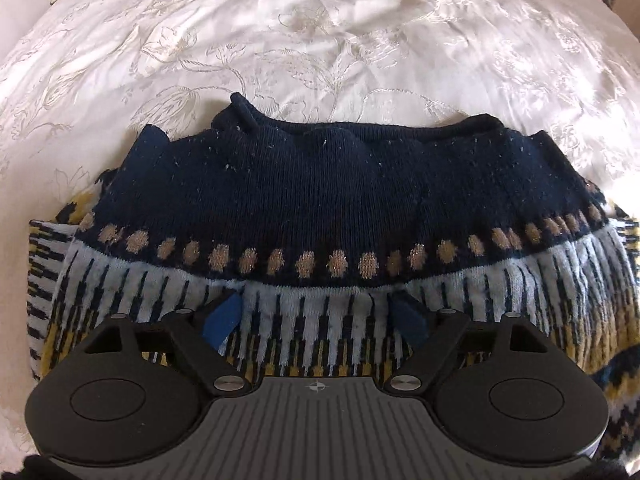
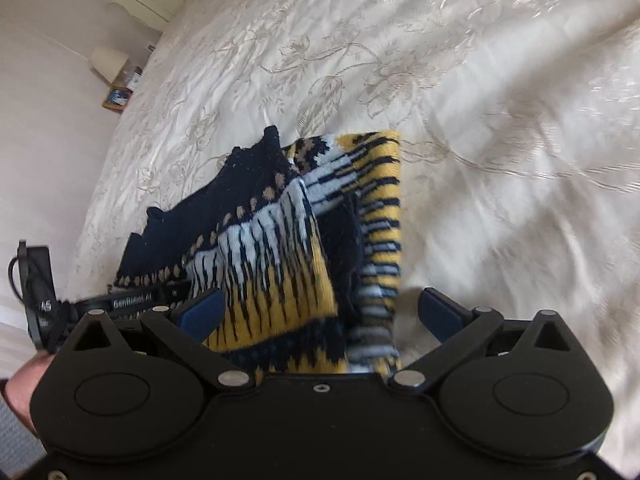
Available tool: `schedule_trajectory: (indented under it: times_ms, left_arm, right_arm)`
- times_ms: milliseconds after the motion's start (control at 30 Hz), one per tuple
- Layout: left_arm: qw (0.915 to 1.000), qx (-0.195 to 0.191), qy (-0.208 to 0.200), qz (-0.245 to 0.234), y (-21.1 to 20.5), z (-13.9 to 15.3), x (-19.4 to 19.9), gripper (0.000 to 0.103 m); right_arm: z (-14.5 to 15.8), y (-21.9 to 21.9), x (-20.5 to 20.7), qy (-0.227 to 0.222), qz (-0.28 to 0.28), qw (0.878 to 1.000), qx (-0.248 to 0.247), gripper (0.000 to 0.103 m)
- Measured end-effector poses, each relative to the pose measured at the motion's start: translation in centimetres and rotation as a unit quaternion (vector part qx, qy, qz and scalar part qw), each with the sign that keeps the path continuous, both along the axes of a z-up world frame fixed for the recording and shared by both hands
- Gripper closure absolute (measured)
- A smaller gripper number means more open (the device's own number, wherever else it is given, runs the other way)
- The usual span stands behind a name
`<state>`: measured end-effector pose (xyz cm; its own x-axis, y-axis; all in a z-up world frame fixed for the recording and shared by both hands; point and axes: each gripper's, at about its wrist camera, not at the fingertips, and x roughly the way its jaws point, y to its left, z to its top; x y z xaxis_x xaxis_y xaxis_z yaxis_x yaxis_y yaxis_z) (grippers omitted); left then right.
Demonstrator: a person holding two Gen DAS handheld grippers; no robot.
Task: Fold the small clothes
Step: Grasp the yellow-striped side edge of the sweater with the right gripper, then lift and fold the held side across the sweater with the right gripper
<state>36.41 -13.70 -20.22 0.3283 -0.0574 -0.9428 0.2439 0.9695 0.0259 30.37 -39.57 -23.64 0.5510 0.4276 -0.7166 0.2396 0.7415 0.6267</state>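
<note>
Fingers (image 1: 222,318) of both grippers stand released over the folded sweater (image 1: 320,184) on the bed (image 1: 320,40). Only the right wrist view shows a lamp (image 2: 109,62) past the bed's edge.

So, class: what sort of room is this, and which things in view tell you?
Most likely a bedroom: a white embroidered bedspread, a lamp on a bedside table by the wall, and a knitted sweater lying on the bed.

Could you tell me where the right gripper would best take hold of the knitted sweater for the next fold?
Probably the yellow striped sleeve edge of the sweater. It lies as a long, free strip along the garment's right side on the bedspread, directly ahead of the right gripper, whose jaws stand open. Come from above.
</note>
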Motion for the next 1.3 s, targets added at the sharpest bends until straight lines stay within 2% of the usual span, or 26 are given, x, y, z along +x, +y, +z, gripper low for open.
schedule_trajectory:
  times_ms: [200, 400, 667, 700, 733, 767, 800, 1000, 1200, 1300]
  left_arm:
    - [1.0000, 0.000, 0.000, 0.000, 0.2, 0.3, -0.1, 0.021]
    - [1.0000, 0.002, 0.003, -0.001, 0.1, 0.3, 0.0, 0.021]
    - [0.9999, 0.007, 0.006, -0.003, 0.0, 0.5, 0.1, 0.021]
    - [1.0000, 0.009, 0.004, -0.001, 0.0, 0.8, 0.0, 0.022]
    - [1.0000, 0.010, 0.000, 0.001, 0.0, 1.2, -0.2, 0.022]
    - [0.9999, 0.010, -0.006, 0.003, 0.1, 1.6, -0.4, 0.022]
    - [0.9999, 0.009, -0.013, 0.004, 0.1, 2.0, -0.6, 0.022]
    - [0.9996, 0.012, -0.026, -0.001, 0.0, 2.6, -0.8, 0.022]
    - [0.9984, 0.033, -0.014, -0.044, -1.4, -0.4, -0.1, 0.018]
    - [0.9995, 0.001, -0.015, -0.027, -0.1, 0.7, -0.2, 0.019]
  right_arm:
    - [-1.8, -0.2, 2.3, 0.011, 0.029, 0.998, 0.054, 0.000]
    - [-2.4, -0.9, 2.9, 0.035, 0.022, 0.996, 0.078, 0.000]
    - [-2.7, -1.9, 2.5, 0.024, 0.035, 0.993, 0.109, 0.000]
    - [-2.7, -1.9, 2.6, 0.027, 0.037, 0.993, 0.111, 0.005]
    - [-2.6, -1.9, 2.6, 0.030, 0.041, 0.993, 0.110, 0.016]
    - [-2.3, -1.9, 2.7, 0.030, 0.046, 0.993, 0.105, 0.047]
    - [-2.2, -1.7, 2.8, 0.039, 0.051, 0.994, 0.090, 0.068]
    - [-0.6, -1.3, 2.3, 0.022, 0.048, 0.995, 0.082, 0.070]
    - [3.1, 0.2, 2.4, 0.013, 0.047, 0.997, 0.055, 0.071]
    - [5.0, 1.4, 2.6, 0.009, 0.041, 0.998, 0.038, 0.071]
